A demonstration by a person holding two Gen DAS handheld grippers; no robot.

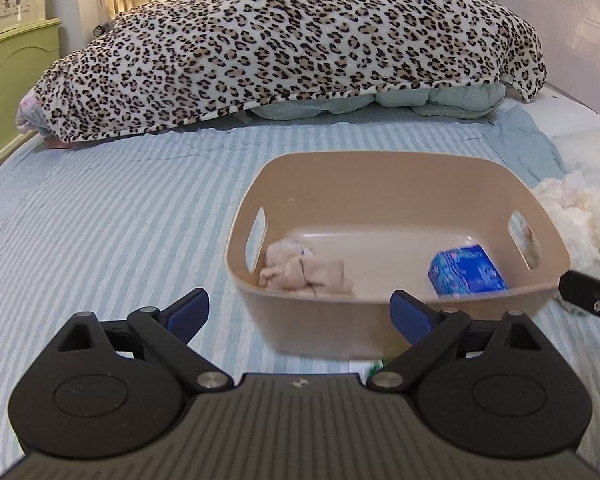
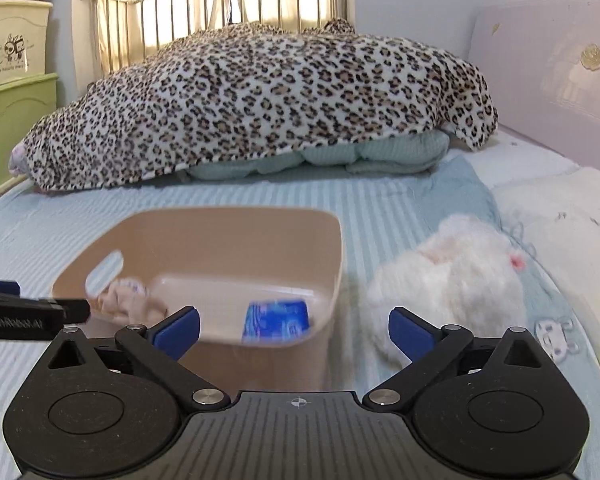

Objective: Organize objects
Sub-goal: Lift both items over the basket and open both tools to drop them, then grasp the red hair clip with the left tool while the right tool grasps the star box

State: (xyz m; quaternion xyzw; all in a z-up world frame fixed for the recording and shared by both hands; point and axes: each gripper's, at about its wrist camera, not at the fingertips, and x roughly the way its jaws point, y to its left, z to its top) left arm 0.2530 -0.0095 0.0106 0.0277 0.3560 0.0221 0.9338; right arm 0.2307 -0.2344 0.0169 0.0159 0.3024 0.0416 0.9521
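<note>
Both the left gripper (image 1: 299, 312) and right gripper (image 2: 294, 330) are spread wide, holding nothing. The beige bin (image 1: 380, 168) on the bed (image 1: 100, 220) contains a cloth bundle (image 1: 304, 270) and blue packet (image 1: 466, 270); the white plush (image 2: 448, 276) lies just beside it, likely next.

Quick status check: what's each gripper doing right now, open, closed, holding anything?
Left gripper: open, holding nothing, in front of the beige bin.
Right gripper: open, holding nothing, between the bin and the white plush toy.

Left of the beige plastic basket (image 1: 396, 200) the striped blue bed sheet (image 1: 100, 220) lies open — a fluffy white plush toy (image 2: 448, 276) crowds its right side.
</note>
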